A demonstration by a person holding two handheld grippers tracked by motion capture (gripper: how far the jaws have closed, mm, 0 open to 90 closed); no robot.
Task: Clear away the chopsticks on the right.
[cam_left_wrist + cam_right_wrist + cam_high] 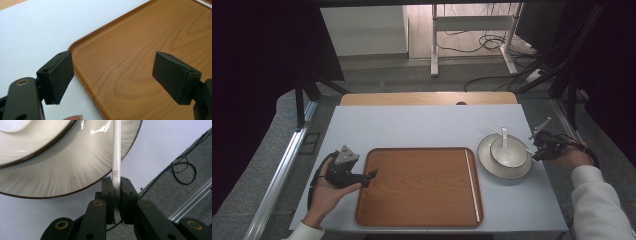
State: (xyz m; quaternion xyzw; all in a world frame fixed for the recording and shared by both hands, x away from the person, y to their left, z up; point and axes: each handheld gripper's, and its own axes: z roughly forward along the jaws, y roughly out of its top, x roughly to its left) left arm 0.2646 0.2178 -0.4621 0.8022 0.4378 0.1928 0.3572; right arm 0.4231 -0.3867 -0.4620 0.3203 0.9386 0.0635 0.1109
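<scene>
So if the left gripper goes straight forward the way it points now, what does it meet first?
Probably the wooden tray. The left gripper, its jaws open, points across the tray's near corner, angled down at the bare wood. How steeply it is angled is hard to judge.

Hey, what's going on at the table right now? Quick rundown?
Right gripper shut on a white chopstick lying across the plate. Left gripper open, over the tray corner. Second chopstick on the tray. Nothing in the way.
</scene>
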